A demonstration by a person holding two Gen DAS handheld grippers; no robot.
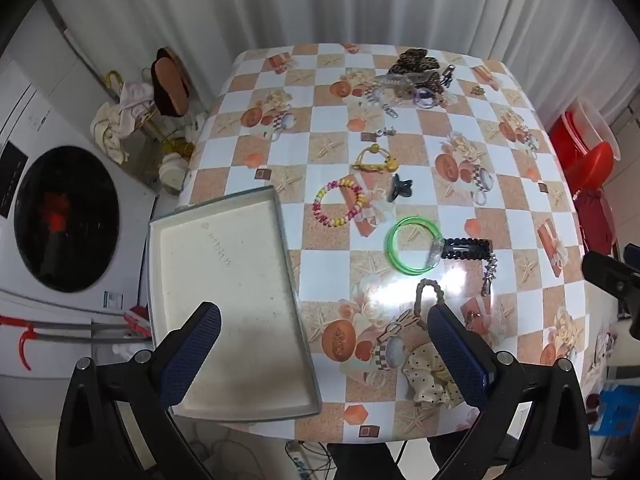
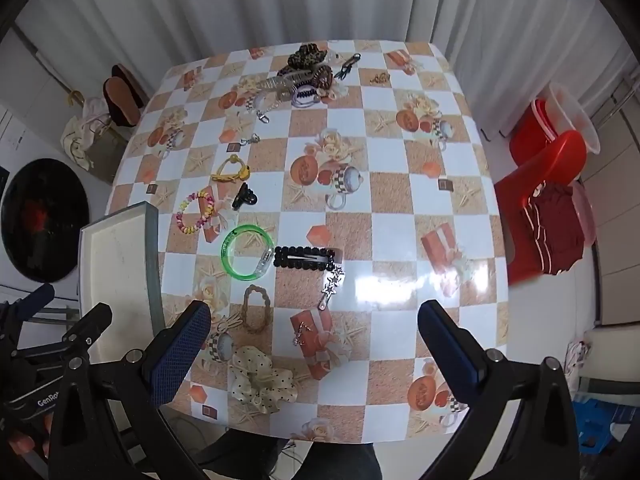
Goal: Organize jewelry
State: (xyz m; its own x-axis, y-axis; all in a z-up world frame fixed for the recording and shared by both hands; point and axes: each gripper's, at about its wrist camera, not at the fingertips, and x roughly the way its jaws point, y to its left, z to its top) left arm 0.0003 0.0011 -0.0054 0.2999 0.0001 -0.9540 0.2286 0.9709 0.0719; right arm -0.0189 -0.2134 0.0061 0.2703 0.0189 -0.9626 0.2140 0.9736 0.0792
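left wrist view: both claws gape wide, empty. green bangle (image 1: 414, 246) lies mid-surface beside the tray (image 1: 224, 300) at the left edge; stiff, light, probably slippery, so pinch its rim.

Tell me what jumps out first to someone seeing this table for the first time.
The bright green bangle stands out, lying mid-table against the black beaded hair clip on its right. Beyond it to the left lies a multicoloured bead bracelet, and a heap of hair accessories sits at the far edge. The empty white tray at the table's left edge is under the open left gripper.
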